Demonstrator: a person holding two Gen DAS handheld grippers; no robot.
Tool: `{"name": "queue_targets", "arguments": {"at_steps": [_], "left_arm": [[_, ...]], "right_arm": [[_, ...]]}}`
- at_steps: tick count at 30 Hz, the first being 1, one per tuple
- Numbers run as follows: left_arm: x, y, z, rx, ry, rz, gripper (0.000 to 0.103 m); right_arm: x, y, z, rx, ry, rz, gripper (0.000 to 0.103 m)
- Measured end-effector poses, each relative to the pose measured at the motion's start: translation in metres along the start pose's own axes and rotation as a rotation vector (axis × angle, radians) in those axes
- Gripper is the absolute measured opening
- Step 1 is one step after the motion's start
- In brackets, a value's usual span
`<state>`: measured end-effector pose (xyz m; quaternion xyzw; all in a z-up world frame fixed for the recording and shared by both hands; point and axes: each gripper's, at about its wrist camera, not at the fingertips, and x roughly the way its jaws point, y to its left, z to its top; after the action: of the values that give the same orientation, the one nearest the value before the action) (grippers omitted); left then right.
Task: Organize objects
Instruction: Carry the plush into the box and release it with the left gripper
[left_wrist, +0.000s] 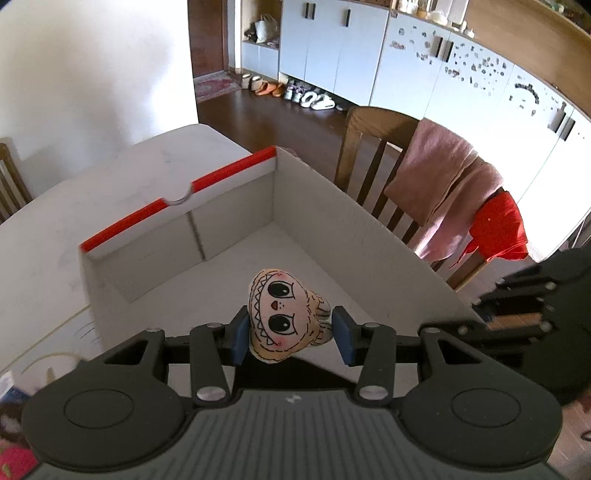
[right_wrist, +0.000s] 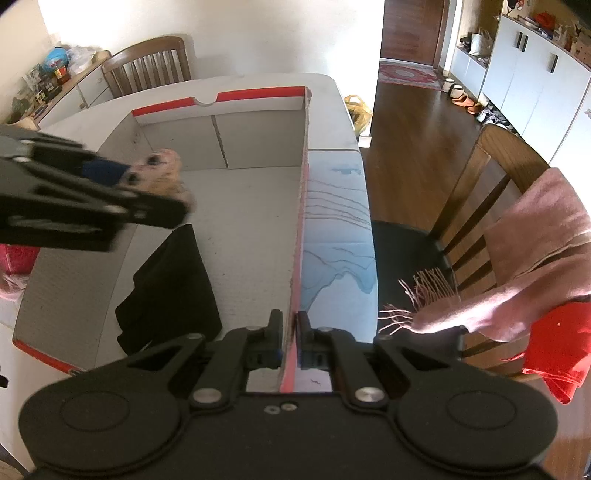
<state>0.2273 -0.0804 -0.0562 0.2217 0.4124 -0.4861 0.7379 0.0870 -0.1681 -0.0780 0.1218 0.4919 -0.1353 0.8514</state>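
Two grippers are busy at one open cardboard box (right_wrist: 251, 221) on the white table (left_wrist: 48, 229). Between the blue pads of the left gripper (left_wrist: 291, 332) sits a small plush doll (left_wrist: 280, 317), held above the box floor; the left pad touches it, while the right pad shows a slight gap. Ahead of that gripper lies bare box bottom. Clamped shut on the box's right wall is the right gripper (right_wrist: 290, 343). Left of those fingers a black cloth (right_wrist: 170, 291) lies inside the box.
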Motion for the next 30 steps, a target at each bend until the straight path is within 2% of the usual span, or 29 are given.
{"name": "queue_targets", "arguments": {"at_steps": [12, 26, 30], "left_arm": [[0.079, -0.009, 0.005, 0.007, 0.146, 0.002, 0.045], [0.101, 0.0, 0.003, -0.008, 0.214, -0.024, 0.047], [0.1, -0.002, 0.004, -0.001, 0.216, -0.013, 0.052]], "right_arm": [[0.0, 0.003, 0.001, -0.027, 0.007, 0.004, 0.007], [0.002, 0.002, 0.0, -0.024, 0.015, 0.009, 0.007], [0.003, 0.002, 0.0, -0.024, 0.014, 0.01, 0.007]]}}
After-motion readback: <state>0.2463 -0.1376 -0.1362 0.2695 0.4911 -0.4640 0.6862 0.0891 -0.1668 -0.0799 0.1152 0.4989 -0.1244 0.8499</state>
